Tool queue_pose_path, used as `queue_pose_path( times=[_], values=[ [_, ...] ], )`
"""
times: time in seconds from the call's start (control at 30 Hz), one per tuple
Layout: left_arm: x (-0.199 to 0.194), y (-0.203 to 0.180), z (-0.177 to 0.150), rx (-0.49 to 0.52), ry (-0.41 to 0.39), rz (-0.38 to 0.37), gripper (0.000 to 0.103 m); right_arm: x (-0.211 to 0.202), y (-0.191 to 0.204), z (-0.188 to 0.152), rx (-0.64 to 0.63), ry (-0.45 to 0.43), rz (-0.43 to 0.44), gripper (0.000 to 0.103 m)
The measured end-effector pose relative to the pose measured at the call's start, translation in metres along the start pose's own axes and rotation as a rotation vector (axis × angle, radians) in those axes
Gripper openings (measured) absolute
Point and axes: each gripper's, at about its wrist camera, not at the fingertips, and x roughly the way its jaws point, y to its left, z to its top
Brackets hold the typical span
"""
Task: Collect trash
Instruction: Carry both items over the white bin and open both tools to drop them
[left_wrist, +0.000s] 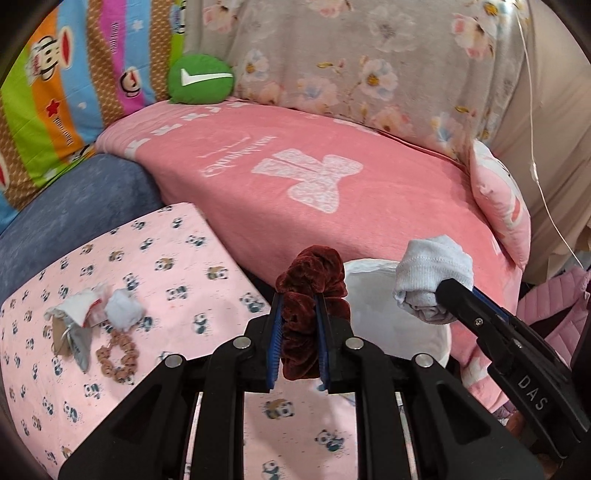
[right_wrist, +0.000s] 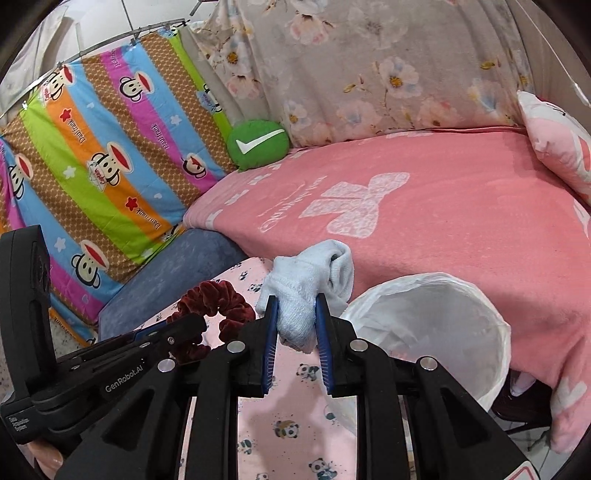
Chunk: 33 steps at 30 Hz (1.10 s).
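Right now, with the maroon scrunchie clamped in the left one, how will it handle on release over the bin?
Probably floppy: the maroon scrunchie sags below the left hand-held gripper pads. Likely light, so it should drop softly into the white-lined bin. Its velvety pile may cling to the ribbed blue pads, so open wide.

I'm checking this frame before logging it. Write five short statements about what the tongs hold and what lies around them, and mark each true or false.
1. The left tongs grip a dark red velvet scrunchie. True.
2. The right tongs are open and hold nothing. False: they are shut on a rolled light blue sock.
3. A white-lined round bin stands beside the pink bed blanket. True.
4. The green round cushion with a white tick lies inside the bin. False: it rests at the blanket's far corner.
5. A brown beaded scrunchie lies on the panda-print pink cloth. True.
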Motion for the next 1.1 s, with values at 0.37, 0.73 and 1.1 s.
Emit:
queue_pose_path(
  times=[0.37, 0.73, 1.1],
  values=[
    [0.019, -0.051, 0.004, 0.073, 0.031, -0.055, 0.016, -0.012, -0.061, 0.003, 0.071, -0.012, -0.057, 0.021],
    [0.037, -0.068, 0.004, 0.074, 0.074, -0.067, 0.029, -0.009, -0.083, 0.001, 0.100, -0.010, -0.086, 0.025],
    [0.036, -0.059, 0.006, 0.042, 0.054, -0.020, 0.059, -0.008, -0.083, 0.001, 0.102, -0.018, -0.086, 0.033]
  ],
)
